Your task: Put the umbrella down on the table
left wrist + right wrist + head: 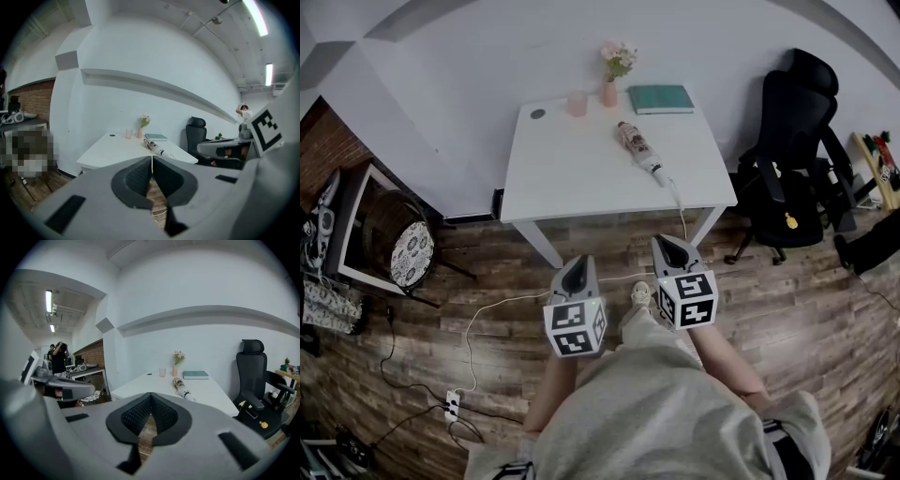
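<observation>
The folded umbrella point(639, 150) lies on the white table point(572, 169), its pale handle towards the near right corner. No gripper touches it. My left gripper point(578, 265) and right gripper point(672, 246) hover side by side over the wooden floor, short of the table's near edge, and point at it. Both are shut with nothing between the pads. In the left gripper view the closed left gripper point(151, 161) faces the table point(112, 145) and the umbrella point(154, 147). From the right gripper point(151, 401), also closed, the umbrella point(180, 386) shows ahead on the table point(201, 387).
At the table's far edge stand a pink cup point(577, 103), a vase with flowers point(610, 89) and a teal book point(661, 98). A black office chair point(792, 159) is to the right, a wicker chair point(398, 239) to the left. Cables and a power strip point(453, 405) lie on the floor.
</observation>
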The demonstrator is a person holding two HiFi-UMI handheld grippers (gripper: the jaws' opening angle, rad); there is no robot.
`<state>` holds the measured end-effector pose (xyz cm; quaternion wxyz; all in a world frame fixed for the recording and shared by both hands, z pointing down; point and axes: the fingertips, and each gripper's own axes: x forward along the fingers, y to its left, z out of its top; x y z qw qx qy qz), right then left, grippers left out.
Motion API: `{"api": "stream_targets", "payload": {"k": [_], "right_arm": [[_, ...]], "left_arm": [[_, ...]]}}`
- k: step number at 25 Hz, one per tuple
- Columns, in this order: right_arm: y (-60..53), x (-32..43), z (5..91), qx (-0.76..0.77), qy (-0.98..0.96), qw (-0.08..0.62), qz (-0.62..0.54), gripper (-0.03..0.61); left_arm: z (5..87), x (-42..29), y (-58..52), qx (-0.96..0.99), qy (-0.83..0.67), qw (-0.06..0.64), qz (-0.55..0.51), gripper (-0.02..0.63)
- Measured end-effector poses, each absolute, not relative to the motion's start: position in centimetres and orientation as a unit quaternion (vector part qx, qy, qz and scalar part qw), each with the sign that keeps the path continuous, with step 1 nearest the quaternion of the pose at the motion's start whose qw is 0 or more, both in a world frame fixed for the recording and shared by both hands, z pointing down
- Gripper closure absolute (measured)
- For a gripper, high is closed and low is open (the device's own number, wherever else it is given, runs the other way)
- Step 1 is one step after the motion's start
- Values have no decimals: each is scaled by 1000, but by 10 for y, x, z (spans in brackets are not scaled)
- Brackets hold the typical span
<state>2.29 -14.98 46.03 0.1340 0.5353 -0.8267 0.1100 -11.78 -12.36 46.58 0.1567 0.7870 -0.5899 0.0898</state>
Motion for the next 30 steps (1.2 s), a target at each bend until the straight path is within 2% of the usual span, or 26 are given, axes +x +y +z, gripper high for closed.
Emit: {"api": "stream_targets", "payload": {"k": [30], "right_arm": [[-145, 20, 449, 525, -837, 102, 111, 578]], "left_arm": [[461, -103, -121, 795, -581, 153, 88, 604]]}}
